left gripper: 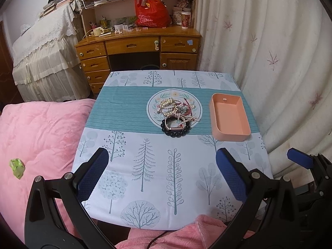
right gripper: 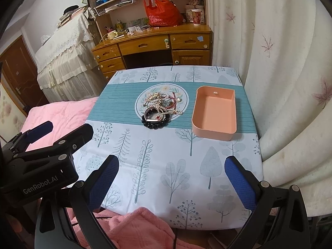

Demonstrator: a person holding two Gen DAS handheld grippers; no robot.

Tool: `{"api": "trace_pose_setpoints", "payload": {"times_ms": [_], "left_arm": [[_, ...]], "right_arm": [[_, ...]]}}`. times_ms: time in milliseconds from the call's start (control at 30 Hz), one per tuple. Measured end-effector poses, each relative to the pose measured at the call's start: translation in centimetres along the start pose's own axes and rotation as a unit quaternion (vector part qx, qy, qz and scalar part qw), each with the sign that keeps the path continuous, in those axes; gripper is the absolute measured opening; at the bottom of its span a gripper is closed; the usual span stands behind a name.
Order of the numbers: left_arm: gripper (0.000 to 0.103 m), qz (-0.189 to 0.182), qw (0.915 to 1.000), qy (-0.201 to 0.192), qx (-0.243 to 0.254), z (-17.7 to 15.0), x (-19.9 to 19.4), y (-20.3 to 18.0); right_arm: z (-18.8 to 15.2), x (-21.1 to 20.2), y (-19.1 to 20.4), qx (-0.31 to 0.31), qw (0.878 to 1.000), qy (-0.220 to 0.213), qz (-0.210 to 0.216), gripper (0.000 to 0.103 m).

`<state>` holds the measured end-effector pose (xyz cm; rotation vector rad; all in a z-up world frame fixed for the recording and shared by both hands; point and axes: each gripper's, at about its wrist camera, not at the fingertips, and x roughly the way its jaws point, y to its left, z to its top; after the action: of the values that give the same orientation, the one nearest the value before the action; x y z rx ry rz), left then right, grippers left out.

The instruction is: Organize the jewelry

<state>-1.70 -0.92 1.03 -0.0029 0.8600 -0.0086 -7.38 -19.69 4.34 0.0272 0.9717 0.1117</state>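
Nothing is sorted yet: the jewelry pile (left gripper: 175, 112) seemingly all sits beside the empty pink tray (left gripper: 229, 116); left gripper (left gripper: 161, 174) and right gripper (right gripper: 172, 182) hover spread, holding nothing.

jewelry pile (left gripper: 176, 112) on table (left gripper: 145, 166), tray (left gripper: 229, 117) right

Both wrist views high, near edge, facing table (left gripper: 145, 166); shared.

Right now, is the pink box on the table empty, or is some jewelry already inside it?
Empty. The pink box shows only its bare floor in both views; all the jewelry lies piled beside it on the tablecloth.
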Motion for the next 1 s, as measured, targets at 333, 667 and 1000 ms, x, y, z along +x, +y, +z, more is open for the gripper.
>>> {"api": "trace_pose_setpoints", "payload": {"times_ms": [333,667,1000], "left_arm": [[0.103,0.000,1.0000,0.000,-0.001,0.1,0.1,0.2],[0.103,0.001,1.0000,0.001,-0.002,0.5,0.5,0.6],[0.103,-0.021,0.9983,0.024,-0.049,0.6,1.3,4.5]], "right_arm": [[-0.2,0.4,0.6,0.000,1.000,0.002,0.001,0.103],[0.0,0.8,1.0,0.003,1.000,0.005,0.006,0.103],[1.3,3.4,0.8,0.046,0.998,0.019,0.043,0.103]]}}
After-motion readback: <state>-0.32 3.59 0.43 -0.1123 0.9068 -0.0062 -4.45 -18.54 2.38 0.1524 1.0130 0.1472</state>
